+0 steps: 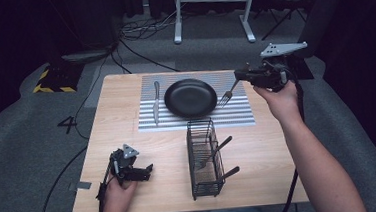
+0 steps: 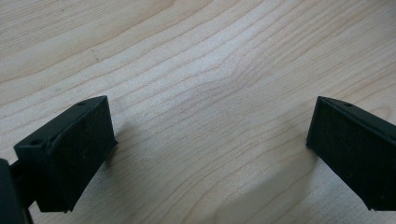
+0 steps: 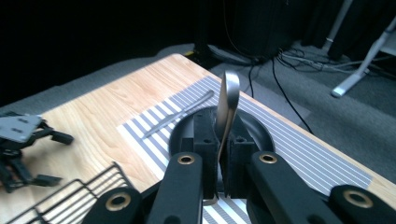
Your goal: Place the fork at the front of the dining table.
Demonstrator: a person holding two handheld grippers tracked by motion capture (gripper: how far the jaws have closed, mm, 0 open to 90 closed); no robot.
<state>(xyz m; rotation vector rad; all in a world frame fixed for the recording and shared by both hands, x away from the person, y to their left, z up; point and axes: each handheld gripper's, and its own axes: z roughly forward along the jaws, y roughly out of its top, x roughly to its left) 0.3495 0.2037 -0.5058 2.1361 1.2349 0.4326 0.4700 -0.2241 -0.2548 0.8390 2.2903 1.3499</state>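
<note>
My right gripper (image 1: 237,75) hangs above the right end of the striped placemat (image 1: 236,113), shut on a metal fork (image 1: 227,95) whose tines point down toward the black plate (image 1: 190,98). In the right gripper view the fork's handle (image 3: 229,93) stands up between the pressed jaws of the gripper (image 3: 219,140), over the plate (image 3: 264,135). A knife (image 1: 155,102) lies on the placemat left of the plate. My left gripper (image 1: 148,171) rests near the table's front left, open. Bare wood (image 2: 187,56) lies between its spread jaws (image 2: 212,140).
A black wire basket (image 1: 203,157) stands in front of the placemat with two dark-handled utensils leaning in it. The wooden table (image 1: 123,135) has edges close on all sides. Cables and a desk frame (image 1: 214,9) are on the carpet beyond.
</note>
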